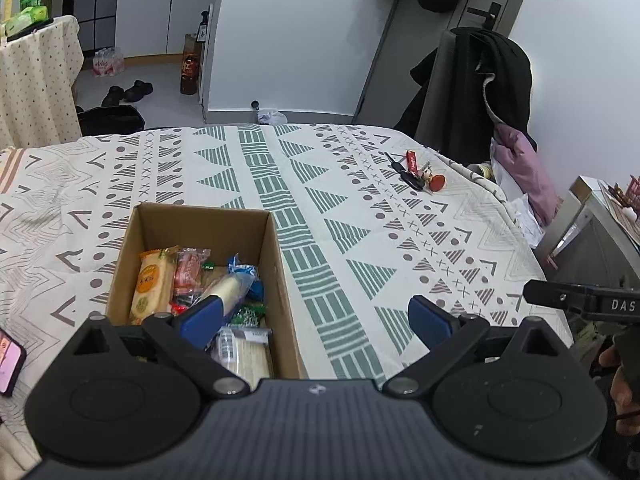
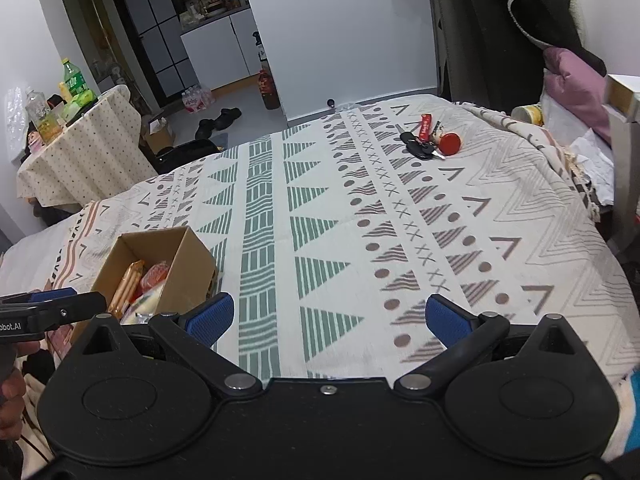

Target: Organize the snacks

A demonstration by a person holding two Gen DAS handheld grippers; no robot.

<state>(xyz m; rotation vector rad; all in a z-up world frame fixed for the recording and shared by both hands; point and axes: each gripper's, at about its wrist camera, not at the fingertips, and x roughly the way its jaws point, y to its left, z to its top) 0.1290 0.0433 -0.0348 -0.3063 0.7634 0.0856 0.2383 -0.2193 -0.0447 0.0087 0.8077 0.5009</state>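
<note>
A brown cardboard box (image 1: 276,264) sits on the patterned bedspread and holds several wrapped snacks: an orange cracker pack (image 1: 152,284), a red packet (image 1: 188,272), a pale roll in a blue-ended wrapper (image 1: 232,286) and a clear pack (image 1: 240,348). My left gripper (image 1: 316,316) is open, its left pad over the box's near right part, nothing between the pads. From the right wrist view the same box (image 2: 188,272) lies at lower left. My right gripper (image 2: 328,316) is open over bare bedspread to the right of the box.
A bunch of keys with a red tag and red round fob (image 2: 428,140) lies far across the bedspread (image 2: 360,200). A phone (image 1: 10,360) lies at the left edge. A chair with dark coats (image 1: 480,92) stands beyond the bed. A small covered table (image 2: 80,148) holds bottles.
</note>
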